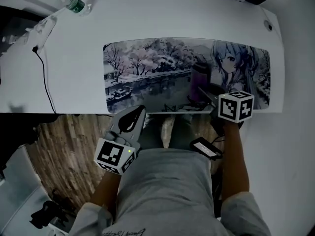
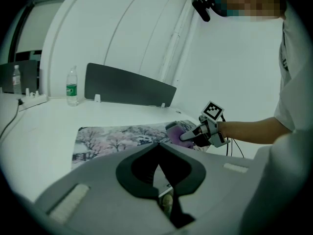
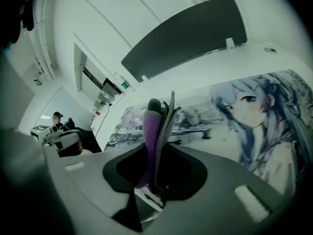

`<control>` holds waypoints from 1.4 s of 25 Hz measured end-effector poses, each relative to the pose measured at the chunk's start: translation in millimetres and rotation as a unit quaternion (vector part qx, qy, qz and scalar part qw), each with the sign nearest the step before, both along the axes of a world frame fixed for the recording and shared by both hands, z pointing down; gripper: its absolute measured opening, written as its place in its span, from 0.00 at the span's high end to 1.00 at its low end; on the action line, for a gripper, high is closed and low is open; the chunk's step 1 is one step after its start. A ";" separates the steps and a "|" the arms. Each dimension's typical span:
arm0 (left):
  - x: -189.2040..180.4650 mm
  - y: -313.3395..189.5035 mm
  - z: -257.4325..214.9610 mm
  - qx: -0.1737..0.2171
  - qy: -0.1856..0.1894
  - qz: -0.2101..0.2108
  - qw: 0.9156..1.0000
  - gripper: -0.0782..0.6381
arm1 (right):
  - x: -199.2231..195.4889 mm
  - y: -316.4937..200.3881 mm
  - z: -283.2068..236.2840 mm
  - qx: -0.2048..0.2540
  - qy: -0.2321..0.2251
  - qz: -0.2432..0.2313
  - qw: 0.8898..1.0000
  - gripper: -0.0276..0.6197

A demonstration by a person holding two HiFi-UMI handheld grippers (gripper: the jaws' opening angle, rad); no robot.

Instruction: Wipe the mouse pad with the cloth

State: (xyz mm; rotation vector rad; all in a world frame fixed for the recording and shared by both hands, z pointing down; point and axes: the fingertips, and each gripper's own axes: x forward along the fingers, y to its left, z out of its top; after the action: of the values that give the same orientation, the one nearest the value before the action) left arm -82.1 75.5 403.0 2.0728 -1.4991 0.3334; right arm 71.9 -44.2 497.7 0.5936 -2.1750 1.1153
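Grey left gripper (image 1: 140, 112), pale short-sleeved T-shirt (image 1: 162, 191)

A white desk (image 1: 74, 77) carried a long printed mouse pad (image 1: 147, 77) at its near edge. A water bottle (image 1: 75, 5) stood at the far left, with a black cable (image 1: 45, 80) nearby.

Head view: steeply down over desk (image 1: 74, 77). Left gripper view: low, set back. Right gripper view: close. All share mouse pad (image 1: 157, 73).

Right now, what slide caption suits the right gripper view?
Right gripper clamps a purple cloth over the illustrated mouse pad.
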 end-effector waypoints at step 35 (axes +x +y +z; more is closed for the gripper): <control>-155.5 110.7 31.2 -0.015 0.009 -0.059 0.998 0.87 | -280.5 183.1 42.0 -0.003 -0.004 -0.139 0.990 0.80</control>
State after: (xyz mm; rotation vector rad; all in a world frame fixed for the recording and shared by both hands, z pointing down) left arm -237.6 186.2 434.1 1.9492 -1.5868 0.2893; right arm -208.6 138.9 539.6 0.2712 -2.1793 0.9757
